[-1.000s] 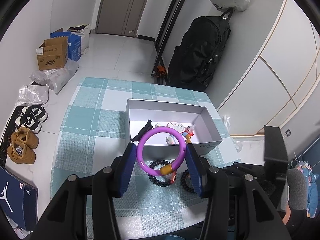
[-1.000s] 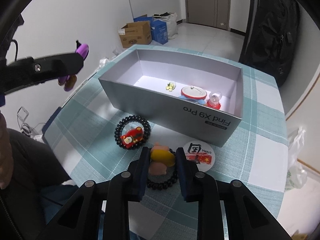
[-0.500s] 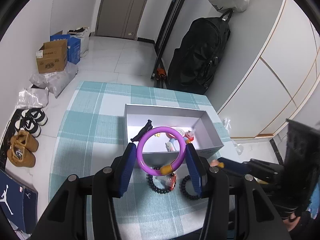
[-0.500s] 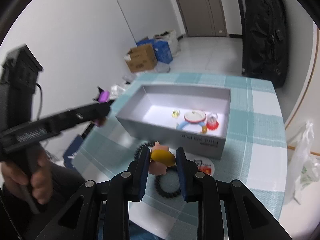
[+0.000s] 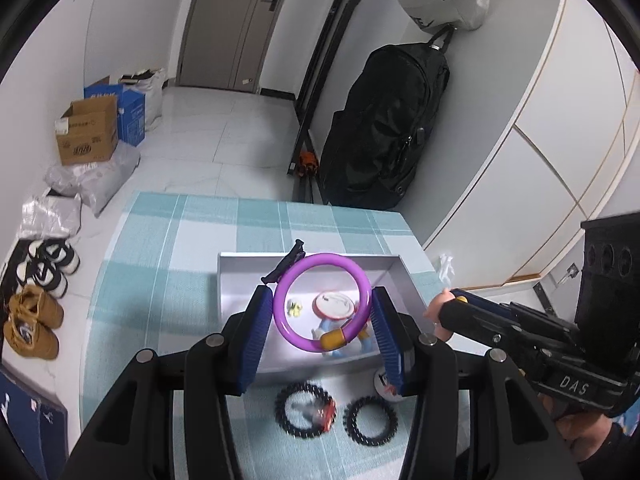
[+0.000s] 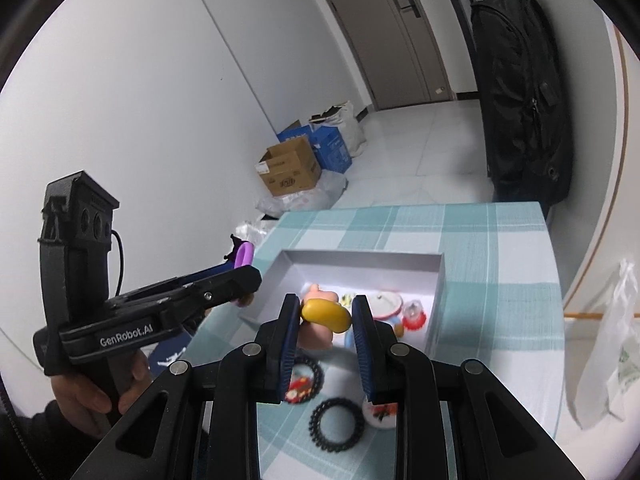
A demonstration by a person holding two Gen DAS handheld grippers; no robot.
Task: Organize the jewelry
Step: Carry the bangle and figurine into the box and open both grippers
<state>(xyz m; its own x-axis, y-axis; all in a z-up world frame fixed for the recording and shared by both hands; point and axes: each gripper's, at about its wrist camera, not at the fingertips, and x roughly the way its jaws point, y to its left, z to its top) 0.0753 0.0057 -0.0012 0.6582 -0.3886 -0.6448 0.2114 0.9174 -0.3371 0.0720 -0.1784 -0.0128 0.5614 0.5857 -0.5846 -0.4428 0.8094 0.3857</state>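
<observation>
Both toys rose over the box [image 5: 408, 280].
Left fingers [image 5: 256, 340] pinch the purple ring [image 5: 360, 280]; right fingers [image 6: 290, 332] pinch the pig charm [image 6: 324, 314], which could slip and miss.

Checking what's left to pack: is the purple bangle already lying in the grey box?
No, the purple bangle is clamped between the left gripper pads, held up in front of the grey box.

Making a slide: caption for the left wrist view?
Left gripper holds purple bangle above the grey box; two black bead bracelets lie below.
</observation>
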